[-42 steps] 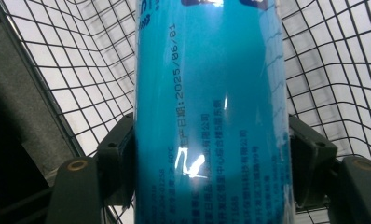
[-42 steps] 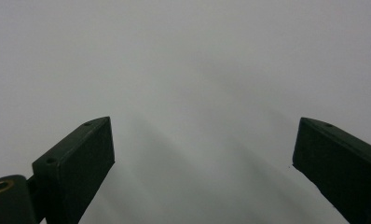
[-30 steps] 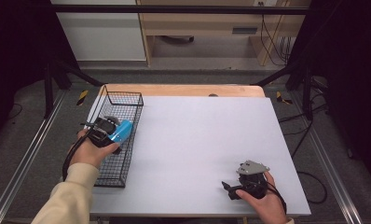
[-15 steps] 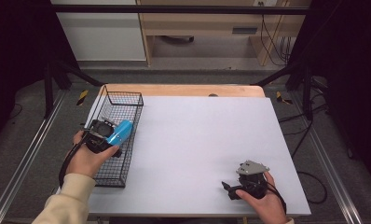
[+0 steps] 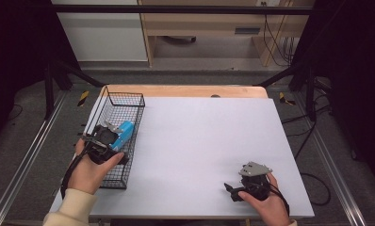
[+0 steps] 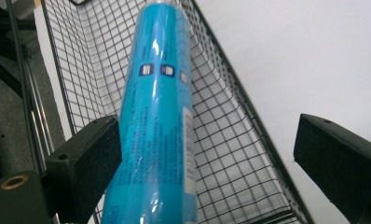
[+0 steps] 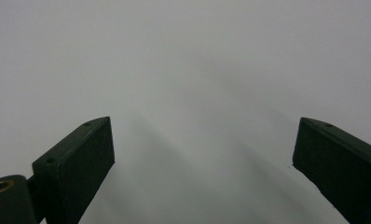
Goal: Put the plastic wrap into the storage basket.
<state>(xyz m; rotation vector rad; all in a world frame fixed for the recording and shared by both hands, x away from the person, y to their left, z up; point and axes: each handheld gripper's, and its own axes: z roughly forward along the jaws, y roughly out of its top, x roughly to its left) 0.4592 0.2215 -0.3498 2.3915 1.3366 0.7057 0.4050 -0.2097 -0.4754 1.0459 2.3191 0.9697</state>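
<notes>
At the left edge of the white counter (image 5: 204, 141) we note a black wire basket (image 5: 129, 101), long side running away from the person. Our left gripper (image 5: 114, 141) hangs over the basket's near half, held in the left hand (image 5: 89, 172). Its jaws stand wide apart. Between them lies a blue tube (image 6: 158, 121), seen in the high view as a blue shape (image 5: 123, 133) just beyond the gripper, inside the basket. From the left gripper view, the tube runs lengthwise away from the camera, over the basket mesh (image 6: 221, 140); its side touches the left jaw, while the right jaw is well clear of it, with open mesh and counter showing in the gap. We cannot tell whether the tube rests on the basket floor or leans on the jaw alone. Small print and three dark square marks show on the tube; we cannot read them. Our right gripper (image 5: 230, 190) sits near the counter's front right corner, in the right hand (image 5: 265, 202), grey plate on top. Its jaws are also spread wide, with bare white counter between them in the right gripper view (image 7: 202, 154).
</notes>
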